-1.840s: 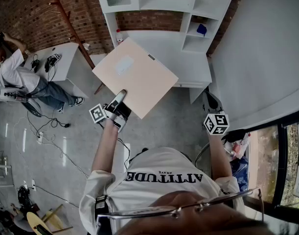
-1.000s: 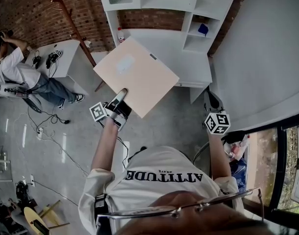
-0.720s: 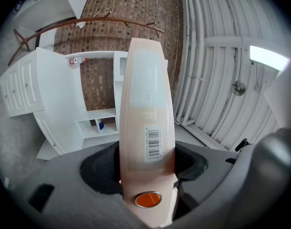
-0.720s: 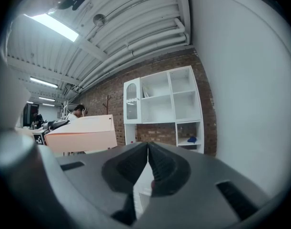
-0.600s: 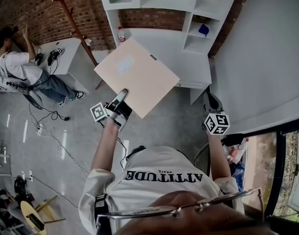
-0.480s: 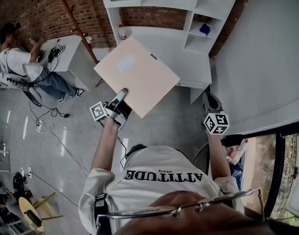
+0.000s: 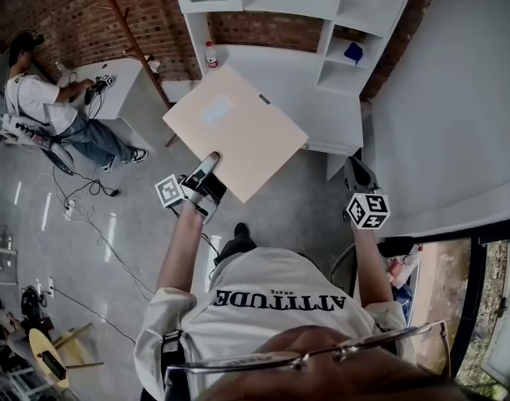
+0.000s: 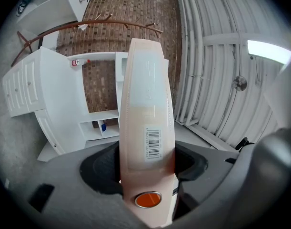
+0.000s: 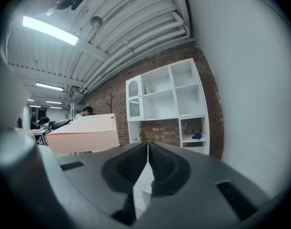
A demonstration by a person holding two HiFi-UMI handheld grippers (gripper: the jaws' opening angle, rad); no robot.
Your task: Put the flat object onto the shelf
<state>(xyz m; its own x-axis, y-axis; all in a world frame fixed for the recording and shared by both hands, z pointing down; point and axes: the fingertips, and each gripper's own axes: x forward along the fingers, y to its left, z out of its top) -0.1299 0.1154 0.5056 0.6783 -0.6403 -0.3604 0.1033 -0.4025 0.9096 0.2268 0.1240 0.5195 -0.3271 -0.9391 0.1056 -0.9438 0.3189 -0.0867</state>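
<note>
Left gripper (image 7: 206, 170) tight on flat box (image 7: 235, 132), forearm (image 7: 181, 245) toward shelf (image 7: 330, 25)

Head view: high above the wearer's head, facing steeply down. Floor (image 7: 309, 211) fills the middle; shelf (image 7: 338, 7) sits at top centre, well off. Left gripper (image 7: 206, 167) is mid-left, right gripper (image 7: 355, 174) mid-right.

Left gripper view: looks along the jaws, tipped up and rolled. The shelf (image 8: 64, 104) lies on its side at left and the ceiling (image 8: 216, 80) fills the right. Panel (image 8: 145, 104) runs down the centre, hard against the lens.

Right gripper view: near level, upright. Shelf (image 9: 166, 99) is centre-right and farther off; panel (image 9: 83, 132) is at left, seen side on.

Shared by all three: shelf, panel, brick wall (image 7: 263, 30) and the blue item (image 7: 352, 52) in a shelf cubby.
</note>
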